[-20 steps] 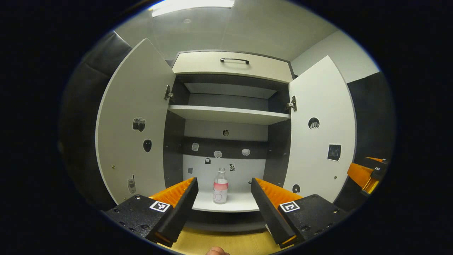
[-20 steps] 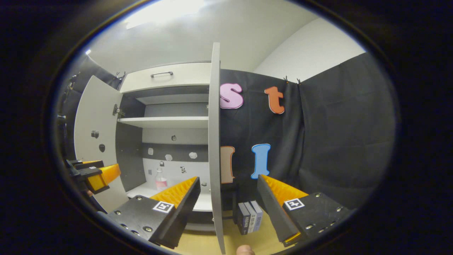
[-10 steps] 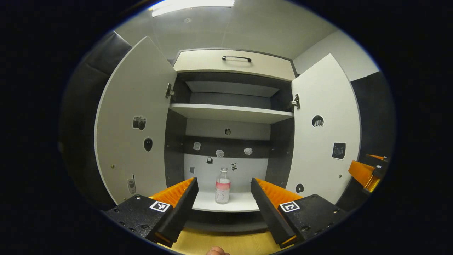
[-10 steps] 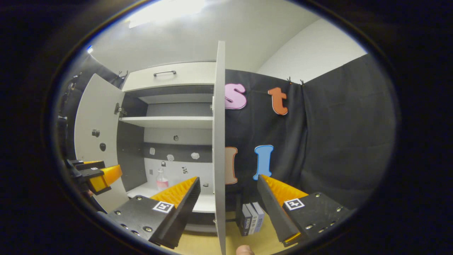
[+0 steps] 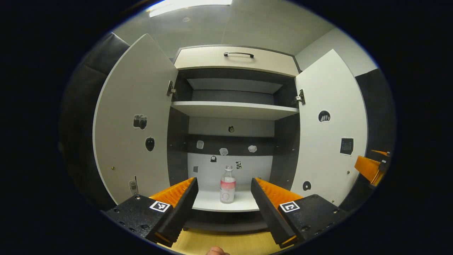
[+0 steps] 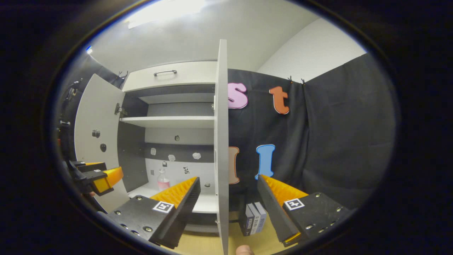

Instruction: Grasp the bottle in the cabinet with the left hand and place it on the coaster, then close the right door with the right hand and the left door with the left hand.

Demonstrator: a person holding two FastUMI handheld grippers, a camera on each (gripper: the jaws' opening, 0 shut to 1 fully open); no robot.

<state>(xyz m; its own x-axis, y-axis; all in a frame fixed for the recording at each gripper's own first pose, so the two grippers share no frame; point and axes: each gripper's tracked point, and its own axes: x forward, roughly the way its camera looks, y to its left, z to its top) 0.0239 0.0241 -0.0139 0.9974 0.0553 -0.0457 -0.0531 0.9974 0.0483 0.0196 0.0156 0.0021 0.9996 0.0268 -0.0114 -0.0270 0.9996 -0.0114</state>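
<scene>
In the left gripper view, the left gripper (image 5: pixel 223 198) hangs with its jaws spread wide and empty at the bottom of the frame. Between them, farther off, a clear bottle (image 5: pixel 227 185) with a pink label stands upright on the cabinet's lower shelf (image 5: pixel 244 204). The left door (image 5: pixel 132 124) and right door (image 5: pixel 327 131) stand open. In the right gripper view, the right gripper (image 6: pixel 228 198) is also wide apart, with the right door's edge between its fingers but untouched; small boxes (image 6: pixel 254 223) stand on the desk (image 6: pixel 201 246).

I see a clear plastic bottle (image 5: pixel 227 185) with a pink label band at six o'clock, pale grey cabinet doors (image 5: pixel 136 120) bearing dark stickers, a dark grey interior, and what look like grey-blue upright boxes (image 6: pixel 254 219).
</scene>
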